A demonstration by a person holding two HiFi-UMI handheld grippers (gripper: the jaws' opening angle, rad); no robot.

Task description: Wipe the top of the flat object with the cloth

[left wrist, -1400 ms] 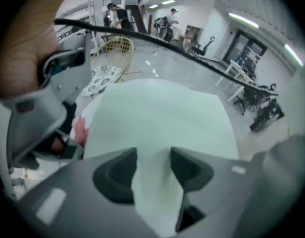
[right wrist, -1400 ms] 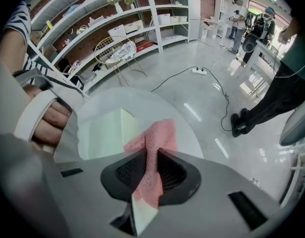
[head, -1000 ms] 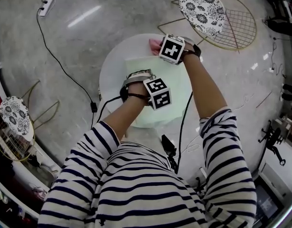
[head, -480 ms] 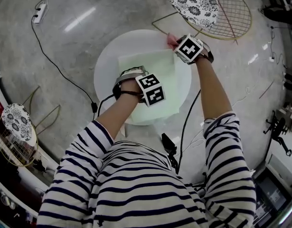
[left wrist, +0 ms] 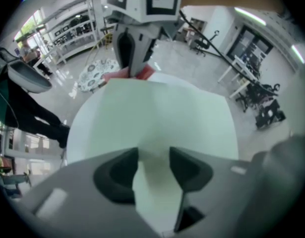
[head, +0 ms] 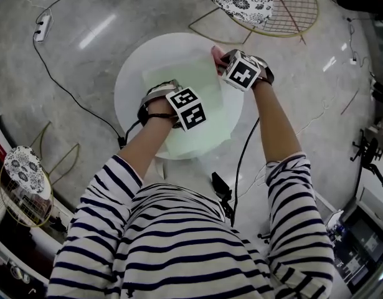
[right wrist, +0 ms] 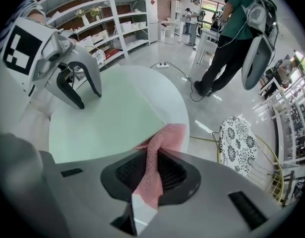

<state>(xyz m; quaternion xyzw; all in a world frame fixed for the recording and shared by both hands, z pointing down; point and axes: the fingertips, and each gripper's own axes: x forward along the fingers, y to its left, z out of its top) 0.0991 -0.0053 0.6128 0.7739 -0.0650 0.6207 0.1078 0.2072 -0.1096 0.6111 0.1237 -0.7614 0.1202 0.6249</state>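
While clamping the right gripper [right wrist: 146, 175] tight on the pink mesh cloth [right wrist: 167, 135], holding that cloth at the pale green flat object's [head: 179, 76] far corner, roughly 1 o'clock on the round white table [head: 130, 83]. Hanging the cloth out past the jaws, touching the corner, partly over bare tabletop. Standing the left gripper [left wrist: 153, 165] jaws-apart at the flat object's 9 o'clock edge, gripping nothing, straddling only green surface. Pointing both grippers steeply down.
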